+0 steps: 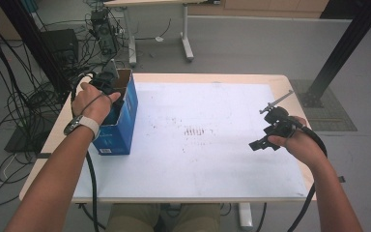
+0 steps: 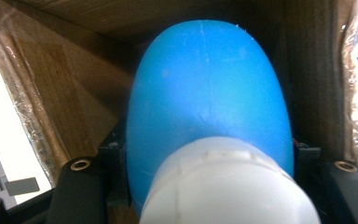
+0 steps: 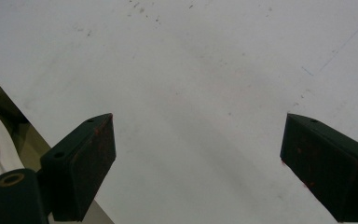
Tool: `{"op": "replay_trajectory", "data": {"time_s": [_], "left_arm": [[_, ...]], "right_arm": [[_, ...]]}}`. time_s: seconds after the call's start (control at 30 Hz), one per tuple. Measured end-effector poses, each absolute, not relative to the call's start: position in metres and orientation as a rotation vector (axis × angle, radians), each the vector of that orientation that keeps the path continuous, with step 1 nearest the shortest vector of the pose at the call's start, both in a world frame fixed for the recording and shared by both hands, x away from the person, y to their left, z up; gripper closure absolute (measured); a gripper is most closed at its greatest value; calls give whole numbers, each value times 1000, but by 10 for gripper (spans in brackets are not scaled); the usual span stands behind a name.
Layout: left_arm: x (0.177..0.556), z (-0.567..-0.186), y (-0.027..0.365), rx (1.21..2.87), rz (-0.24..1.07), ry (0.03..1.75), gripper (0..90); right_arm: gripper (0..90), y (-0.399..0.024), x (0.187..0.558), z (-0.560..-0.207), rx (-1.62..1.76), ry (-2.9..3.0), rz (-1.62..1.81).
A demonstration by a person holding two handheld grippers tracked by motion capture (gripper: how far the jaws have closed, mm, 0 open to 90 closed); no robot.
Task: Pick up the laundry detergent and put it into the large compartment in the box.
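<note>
Left tongs (image 1: 107, 83) are down inside the blue box (image 1: 125, 121) at the left of the frame, clamped on a blue bottle (image 2: 209, 93) with a white cap (image 2: 228, 186). Best to lift it straight up, clear of the cardboard walls. Right tongs (image 3: 198, 154) hang wide, holding nothing, over the scuffed white worktop (image 1: 212, 145). Grey floor, cables upper left.

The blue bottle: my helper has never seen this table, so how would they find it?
Start at the blue cardboard box on the white table's left edge. Inside, the left gripper clamps a blue bottle with a white cap.
</note>
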State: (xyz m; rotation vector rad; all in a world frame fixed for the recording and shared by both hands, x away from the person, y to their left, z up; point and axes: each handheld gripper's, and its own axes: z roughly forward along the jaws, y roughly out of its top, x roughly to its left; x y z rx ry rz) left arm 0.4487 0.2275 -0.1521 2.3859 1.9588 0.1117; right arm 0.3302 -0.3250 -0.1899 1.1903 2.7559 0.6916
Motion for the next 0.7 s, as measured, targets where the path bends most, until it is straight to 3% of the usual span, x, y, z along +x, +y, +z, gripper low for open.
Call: {"op": "replay_trajectory", "data": {"time_s": [0.7], "left_arm": [[448, -151, 226, 2423, 125, 1937, 276]], "right_arm": [[103, -322, 331, -190, 1185, 2761, 687]]}}
